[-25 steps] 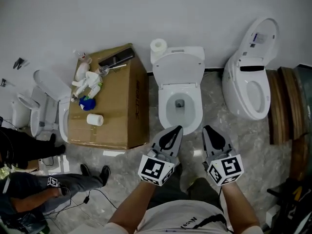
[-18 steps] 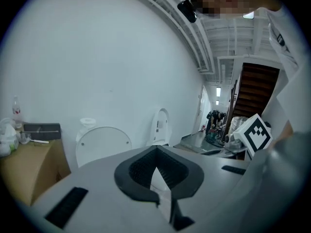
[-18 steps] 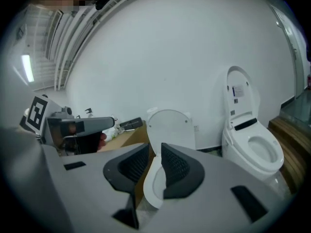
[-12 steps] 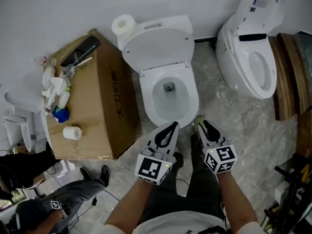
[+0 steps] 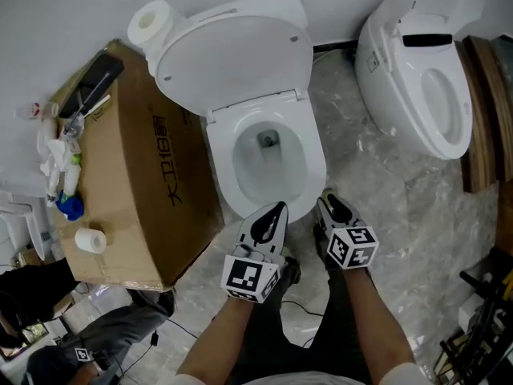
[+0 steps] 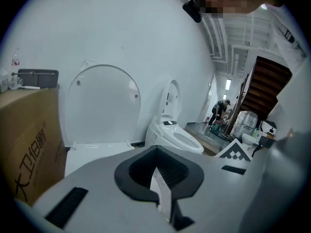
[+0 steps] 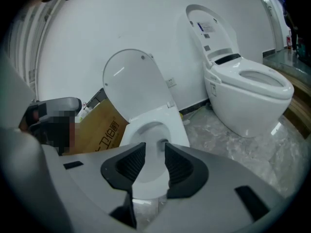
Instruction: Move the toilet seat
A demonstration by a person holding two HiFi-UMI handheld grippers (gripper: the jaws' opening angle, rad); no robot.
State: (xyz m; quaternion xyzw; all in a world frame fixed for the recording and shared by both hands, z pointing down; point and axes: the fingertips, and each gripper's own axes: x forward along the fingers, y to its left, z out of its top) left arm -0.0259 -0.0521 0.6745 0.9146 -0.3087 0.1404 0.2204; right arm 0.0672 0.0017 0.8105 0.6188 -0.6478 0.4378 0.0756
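Note:
A white toilet (image 5: 264, 163) stands in the middle of the head view, its oval lid (image 5: 232, 50) raised against the tank. Whether the seat ring is up with the lid or down on the bowl, I cannot tell. Both grippers hover just in front of the bowl's front rim, touching nothing. My left gripper (image 5: 276, 208) is shut and empty; its pads meet in the left gripper view (image 6: 156, 148), pointing at the raised lid (image 6: 102, 106). My right gripper (image 5: 325, 201) is opening, with a gap between its pads (image 7: 155, 145) and only the bowl (image 7: 148, 132) beyond.
A cardboard box (image 5: 136, 175) with bottles and a paper roll stands tight against the toilet's left side. A toilet roll (image 5: 151, 21) sits by the tank. A second toilet (image 5: 433, 87) with its lid up stands at the right, beside wooden boards (image 5: 485, 111). A person (image 5: 96, 343) sits at lower left.
The toilet has grown larger and shifted left in the head view. Both grippers have come up to the bowl's front rim.

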